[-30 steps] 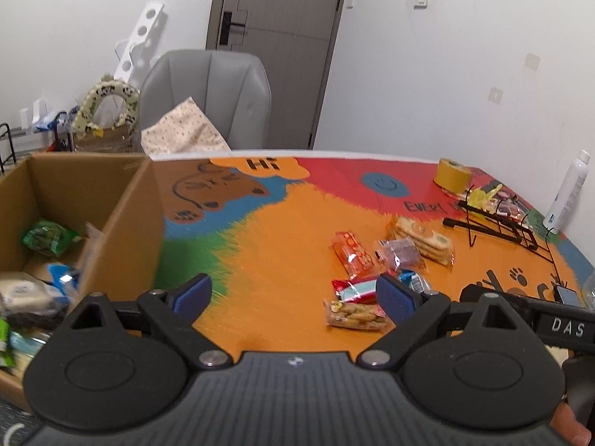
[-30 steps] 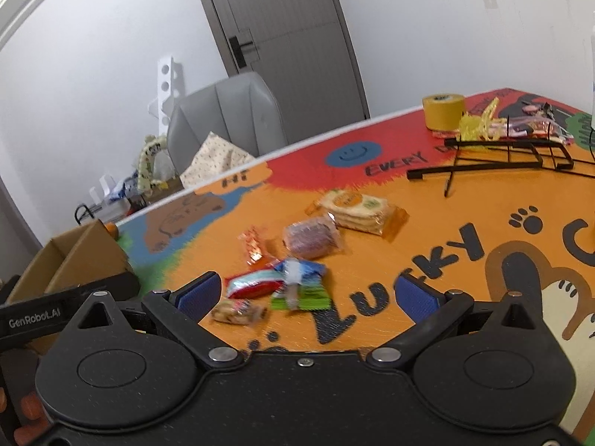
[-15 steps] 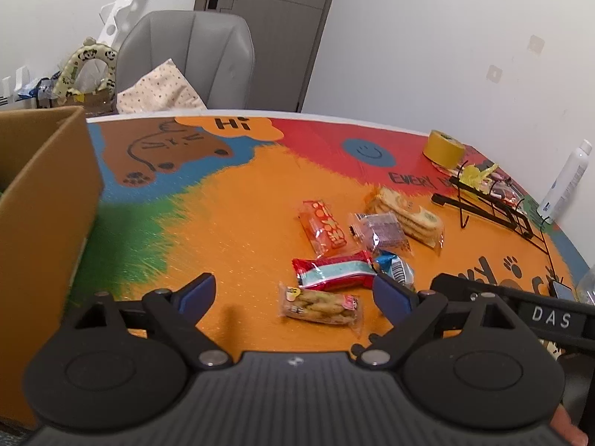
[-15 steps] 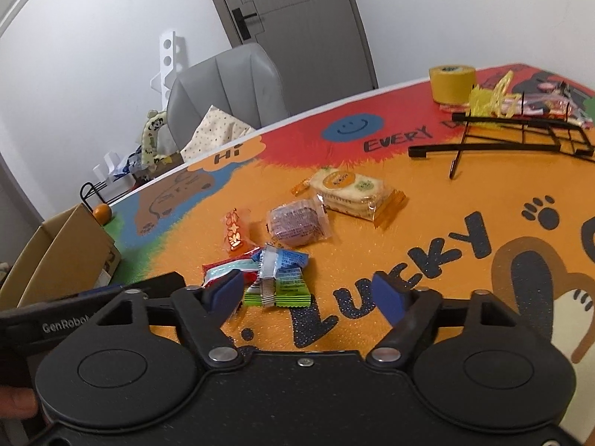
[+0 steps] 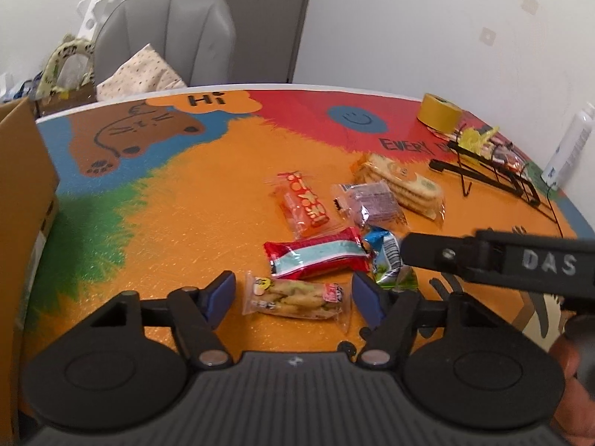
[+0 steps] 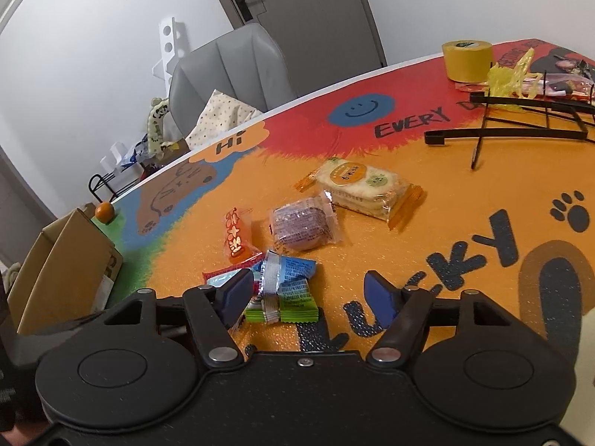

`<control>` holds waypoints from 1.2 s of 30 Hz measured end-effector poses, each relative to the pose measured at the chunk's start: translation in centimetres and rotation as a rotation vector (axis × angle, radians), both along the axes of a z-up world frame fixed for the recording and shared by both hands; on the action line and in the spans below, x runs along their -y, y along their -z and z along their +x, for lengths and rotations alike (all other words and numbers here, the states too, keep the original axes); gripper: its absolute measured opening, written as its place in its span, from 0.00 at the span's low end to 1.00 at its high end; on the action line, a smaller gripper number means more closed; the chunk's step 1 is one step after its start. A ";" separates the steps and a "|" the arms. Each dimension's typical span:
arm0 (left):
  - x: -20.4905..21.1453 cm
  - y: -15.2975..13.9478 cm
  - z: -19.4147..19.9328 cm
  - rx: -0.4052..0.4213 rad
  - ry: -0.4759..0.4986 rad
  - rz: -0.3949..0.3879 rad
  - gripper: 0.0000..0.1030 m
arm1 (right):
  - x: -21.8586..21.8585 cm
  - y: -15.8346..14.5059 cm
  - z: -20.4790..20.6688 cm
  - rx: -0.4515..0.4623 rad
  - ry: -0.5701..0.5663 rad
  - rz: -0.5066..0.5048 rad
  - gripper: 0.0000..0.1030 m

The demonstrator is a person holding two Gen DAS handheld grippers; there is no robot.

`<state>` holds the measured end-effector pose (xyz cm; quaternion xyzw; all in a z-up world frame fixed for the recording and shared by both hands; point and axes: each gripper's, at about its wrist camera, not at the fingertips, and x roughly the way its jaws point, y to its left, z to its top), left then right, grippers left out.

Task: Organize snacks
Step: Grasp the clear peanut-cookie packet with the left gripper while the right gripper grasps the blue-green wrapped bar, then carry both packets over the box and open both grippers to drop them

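We note a colourful cartoon desk (image 5: 186, 223), a grey chair (image 5: 163, 37) and door (image 6: 297, 3) behind. Both tongs, left tongs (image 5: 293, 293) and right tongs (image 6: 308, 293), have just been closing yet grip nothing: a peanut packet (image 5: 293, 297) lies between the left jaws, a green-blue packet (image 6: 286, 290) between the right.

Both wrist views look steeply down, close, sharing the snack pile (image 5: 327, 238).

Snack packets (image 5: 316, 256) mid-table (image 5: 186, 204); box (image 5: 22, 193) left; tape roll (image 5: 438, 111) far right.
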<state>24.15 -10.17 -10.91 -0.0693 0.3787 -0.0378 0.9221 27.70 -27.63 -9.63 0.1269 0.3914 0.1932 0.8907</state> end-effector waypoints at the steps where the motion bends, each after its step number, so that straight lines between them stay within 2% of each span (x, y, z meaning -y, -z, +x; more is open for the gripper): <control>1: 0.0 0.0 0.0 0.004 0.000 0.003 0.57 | -0.1 0.1 0.2 -0.007 -0.002 0.001 0.64; 4: -0.3 0.1 -0.1 0.014 0.000 -0.002 0.53 | -0.7 0.6 0.8 -0.031 -0.002 -0.014 0.54; 5: -0.4 0.1 -0.2 0.016 0.004 0.000 0.52 | -0.9 0.8 0.9 -0.039 -0.006 -0.028 0.45; 8: -0.8 -0.1 -0.5 0.021 -0.003 0.000 0.50 | -1.3 1.0 0.7 -0.033 -0.008 -0.059 0.38; 13: -1.5 -1.0 -1.4 0.035 -0.020 -0.008 0.50 | -0.8 0.4 -0.2 -0.012 0.008 -0.038 0.37; 24: -3.3 -5.7 -4.4 0.149 -0.043 -0.017 0.50 | -1.3 -3.9 -2.5 0.086 0.009 -0.025 0.36; 36: -7.0 -9.9 -5.9 0.210 -0.085 -0.017 0.50 | -3.5 -7.5 -3.3 0.145 -0.030 -0.018 0.36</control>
